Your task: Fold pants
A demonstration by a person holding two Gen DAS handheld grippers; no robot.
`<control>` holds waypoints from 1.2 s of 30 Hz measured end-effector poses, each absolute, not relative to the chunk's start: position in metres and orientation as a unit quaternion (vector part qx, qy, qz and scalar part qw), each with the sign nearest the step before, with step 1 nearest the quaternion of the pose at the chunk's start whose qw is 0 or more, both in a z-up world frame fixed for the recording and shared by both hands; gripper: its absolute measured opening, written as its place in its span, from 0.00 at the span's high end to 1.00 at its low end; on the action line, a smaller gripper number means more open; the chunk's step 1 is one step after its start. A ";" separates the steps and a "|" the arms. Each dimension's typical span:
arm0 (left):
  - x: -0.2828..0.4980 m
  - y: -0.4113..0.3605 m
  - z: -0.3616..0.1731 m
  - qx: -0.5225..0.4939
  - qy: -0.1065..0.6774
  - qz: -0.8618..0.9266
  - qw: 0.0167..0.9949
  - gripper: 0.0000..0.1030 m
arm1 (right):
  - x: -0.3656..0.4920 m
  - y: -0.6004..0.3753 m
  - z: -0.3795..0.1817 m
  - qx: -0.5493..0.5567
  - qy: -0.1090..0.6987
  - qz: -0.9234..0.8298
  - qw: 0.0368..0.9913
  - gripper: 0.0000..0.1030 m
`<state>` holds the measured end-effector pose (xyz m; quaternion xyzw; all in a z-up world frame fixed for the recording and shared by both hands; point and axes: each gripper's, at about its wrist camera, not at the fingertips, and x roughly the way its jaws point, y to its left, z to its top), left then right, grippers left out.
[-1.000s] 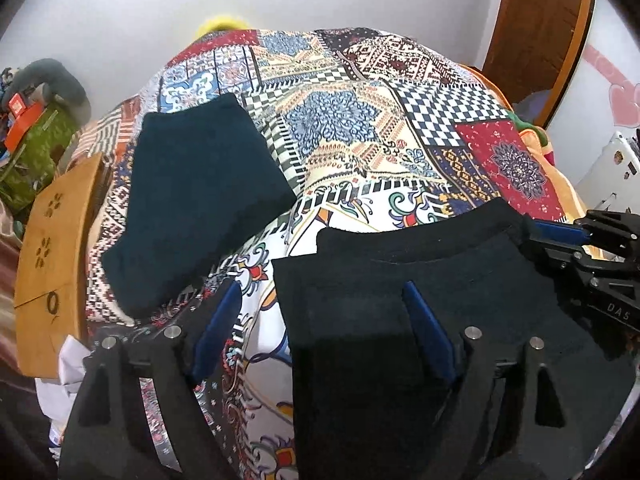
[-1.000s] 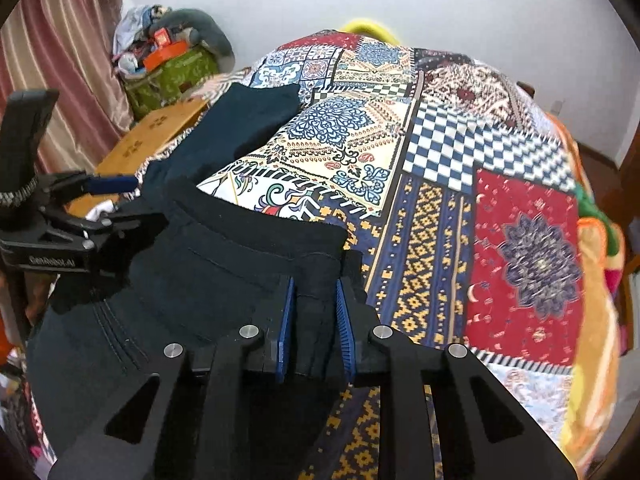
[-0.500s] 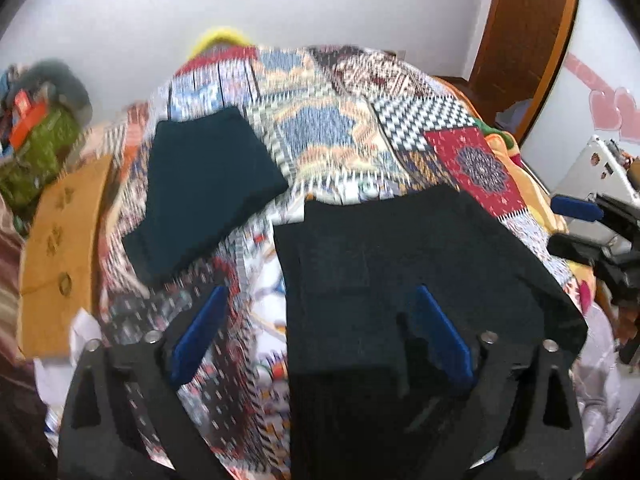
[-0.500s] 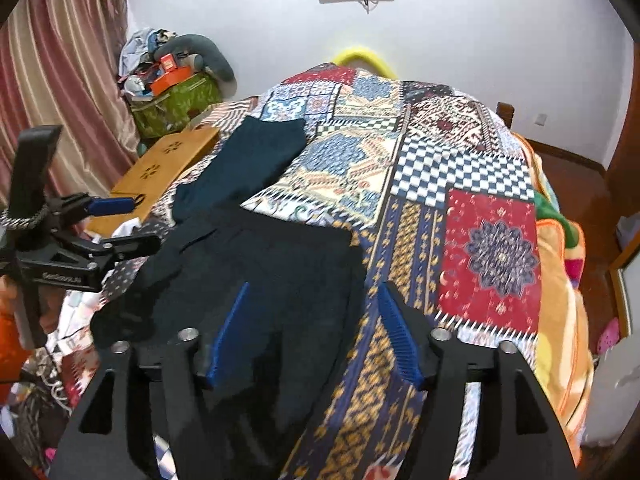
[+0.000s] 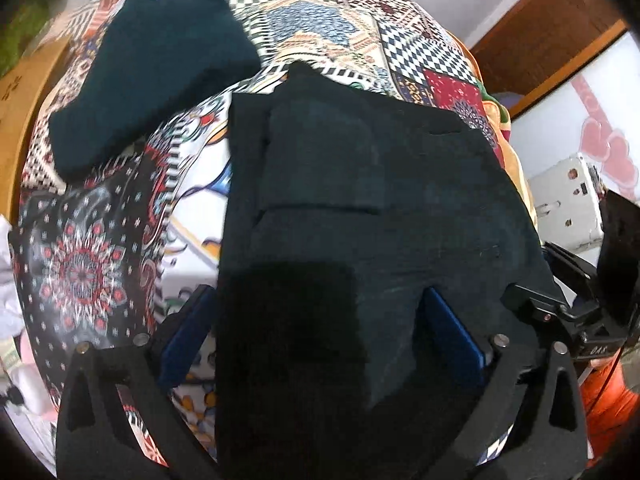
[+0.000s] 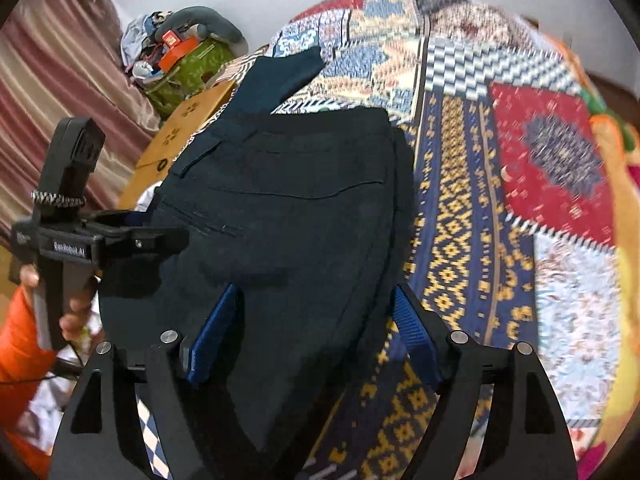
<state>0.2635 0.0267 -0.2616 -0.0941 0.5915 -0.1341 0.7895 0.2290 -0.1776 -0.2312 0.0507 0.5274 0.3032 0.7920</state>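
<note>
Now both of my tools are let go. My left hand-held gripper (image 5: 320, 344) stands spread as wide as it goes, its blue pads either side of the near edge of the black pants (image 5: 360, 208) without pressing on them. My right hand-held gripper (image 6: 316, 332) has just been opening too; the cloth lies between its pads, but they stand clear of it, so nothing is grasped.

The pants lie folded into a compact dark block on the patchwork bedspread (image 6: 500, 200), filling the centre of both wrist views from 6 o'clock up past the middle. A pocket flap shows on top, and the near edge runs down toward me between my fingers. In the right view my left hand-held gripper sits at 9 o'clock, just beside the pants' left edge, with my hand (image 6: 76, 316) on its handle.

A second folded piece, the dark teal garment (image 5: 156, 72), rests at 11 o'clock in the left view, apart from the black one.

I judge the fold as just laid down and released. Next I would either smooth it flat or take the near edge in both grippers for one more fold, which calls for closing on all layers together so none slips out.
</note>
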 end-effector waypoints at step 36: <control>0.233 0.039 -0.138 -0.085 0.427 -0.104 0.894 0.71 | 0.229 -0.137 -0.128 -0.016 0.392 0.366 0.844 0.75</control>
